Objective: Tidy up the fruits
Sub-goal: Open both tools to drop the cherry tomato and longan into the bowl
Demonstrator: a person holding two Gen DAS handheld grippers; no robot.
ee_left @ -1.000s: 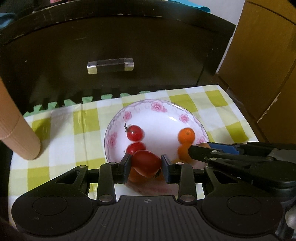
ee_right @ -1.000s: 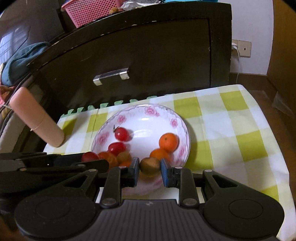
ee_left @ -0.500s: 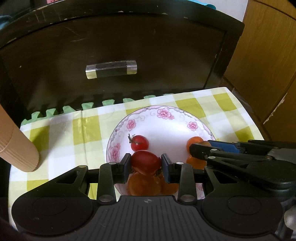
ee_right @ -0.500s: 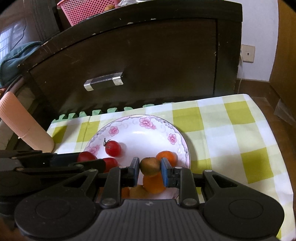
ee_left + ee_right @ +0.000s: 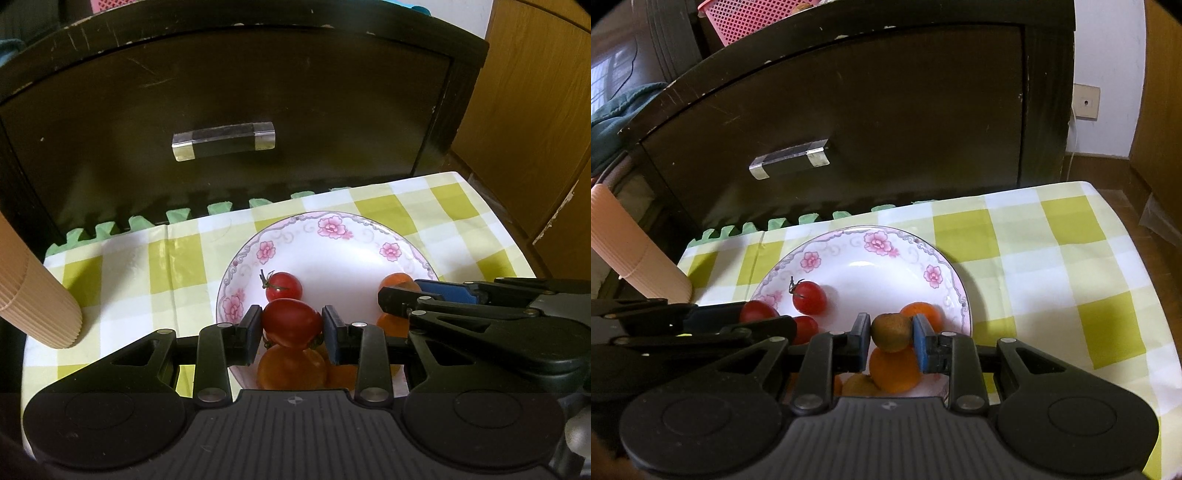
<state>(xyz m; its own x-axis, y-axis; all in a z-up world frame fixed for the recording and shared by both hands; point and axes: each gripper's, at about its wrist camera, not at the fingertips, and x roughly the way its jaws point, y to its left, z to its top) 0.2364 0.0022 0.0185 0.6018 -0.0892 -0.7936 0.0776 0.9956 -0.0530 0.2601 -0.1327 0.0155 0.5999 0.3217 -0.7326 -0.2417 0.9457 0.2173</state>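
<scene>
**Operator:** Item one, left wrist view. My left gripper (image 5: 291, 328) is pinching a red tomato (image 5: 291, 322) across its middle, both pads pressed to its sides. It hangs over the near part of the floral plate (image 5: 332, 236). A stemmed cherry tomato (image 5: 282, 286) lies in the plate just behind it, and orange fruits (image 5: 291, 367) lie underneath. The right gripper's fingers (image 5: 424, 295) cross in from the side, over more orange fruit.

**Spotter:** Handling notes on the tomato?

**Operator:** Light, I'd say, thin-skinned and soft. Smooth skin, so it could slip or roll between flat pads. I judge the widest part is the right hold, with only light pressure; squeezing harder risks splitting it.

**Spotter:** Item two?

**Operator:** Right wrist view. My right gripper (image 5: 892, 334) is closed on a small brownish-green fruit (image 5: 892, 331), gripped at its sides over the plate's (image 5: 849, 236) near right portion. An orange (image 5: 895, 371) sits directly below, another orange (image 5: 923, 312) behind. The left gripper (image 5: 738, 321) shows on the left with its tomato (image 5: 757, 312).

**Spotter:** How does that one handle?

**Operator:** Light again, probably firmer and duller-skinned, so less slippery. I can't tell what kind of fruit it is. The plate rests on a checked cloth (image 5: 1052, 258) and looks breakable, so I'd set things down gently.
</scene>
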